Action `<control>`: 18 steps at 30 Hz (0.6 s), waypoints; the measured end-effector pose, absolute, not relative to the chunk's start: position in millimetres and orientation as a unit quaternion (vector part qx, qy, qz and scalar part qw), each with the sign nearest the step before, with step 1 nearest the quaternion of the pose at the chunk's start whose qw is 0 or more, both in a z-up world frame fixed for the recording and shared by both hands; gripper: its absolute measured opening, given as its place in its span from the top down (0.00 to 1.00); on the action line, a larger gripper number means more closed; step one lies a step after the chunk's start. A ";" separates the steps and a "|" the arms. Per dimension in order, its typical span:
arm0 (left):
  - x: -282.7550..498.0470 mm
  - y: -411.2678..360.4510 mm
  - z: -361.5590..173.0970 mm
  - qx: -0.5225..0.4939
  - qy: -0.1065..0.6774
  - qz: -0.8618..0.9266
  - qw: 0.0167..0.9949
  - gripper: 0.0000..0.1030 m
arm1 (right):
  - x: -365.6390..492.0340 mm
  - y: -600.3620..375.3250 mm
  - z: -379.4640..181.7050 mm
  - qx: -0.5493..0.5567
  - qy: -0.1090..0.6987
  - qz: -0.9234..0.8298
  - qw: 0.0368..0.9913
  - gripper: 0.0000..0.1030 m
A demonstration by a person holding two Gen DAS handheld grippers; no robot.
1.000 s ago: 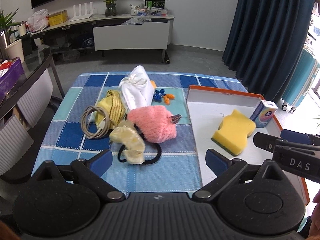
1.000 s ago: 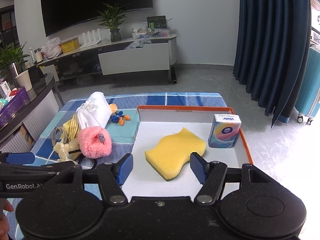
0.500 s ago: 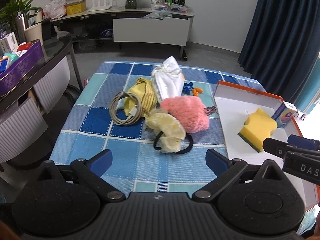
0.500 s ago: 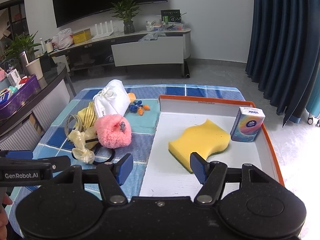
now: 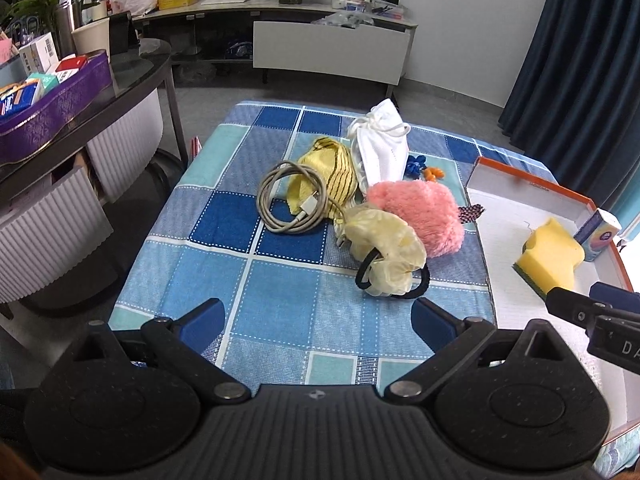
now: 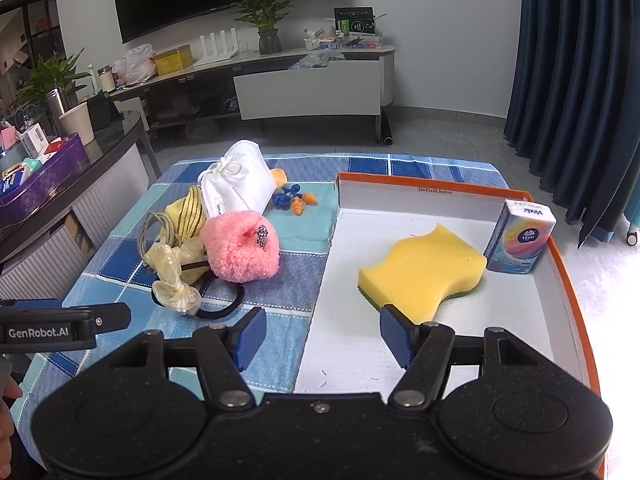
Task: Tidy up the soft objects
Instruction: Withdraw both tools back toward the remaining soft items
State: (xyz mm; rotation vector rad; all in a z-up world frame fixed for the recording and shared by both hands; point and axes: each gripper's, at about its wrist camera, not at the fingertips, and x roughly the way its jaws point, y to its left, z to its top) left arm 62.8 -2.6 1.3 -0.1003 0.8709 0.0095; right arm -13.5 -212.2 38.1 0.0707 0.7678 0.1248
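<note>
Left gripper (image 5: 316, 318): jaws wide apart, empty, above the cloth's (image 5: 280, 312) near edge
Soft pile: cable (image 5: 290, 200), scrunchie (image 5: 386, 256), pink puff (image 5: 420, 216), mask (image 5: 380, 152); mid-cloth, touching
Right gripper (image 6: 322, 336): spread, empty, over the tray's (image 6: 576, 304) left edge
Tray: sponge (image 6: 422, 272) centre; tissues (image 6: 520, 238) far-right corner

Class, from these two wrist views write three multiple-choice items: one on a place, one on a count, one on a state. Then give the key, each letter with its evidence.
1. Where is the sponge?
A. in the tray
B. on the cloth
C. on the floor

2. How many things lie in the tray?
A. one
B. two
C. four

3. How is the right gripper?
A. shut on the sponge
B. shut, empty
C. open, empty

Key: 1 A, the sponge lies on the tray's white floor. 2 B, only the sponge and the tissue pack are inside. 3 C, its blue pads stand wide apart with nothing between them.
</note>
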 end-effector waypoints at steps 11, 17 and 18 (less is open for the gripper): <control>82.4 -12.3 -2.8 -0.049 0.417 -0.018 0.907 0.01 | -8.0 -210.2 35.0 0.035 0.377 0.066 0.923 0.26; 100.1 -21.0 -13.4 -0.036 0.421 -0.029 0.906 0.05 | -3.8 -212.3 34.3 0.034 0.379 0.063 0.923 0.26; 103.2 -21.7 -15.3 -0.035 0.422 -0.029 0.906 0.09 | -2.1 -213.1 34.0 0.035 0.379 0.062 0.922 0.26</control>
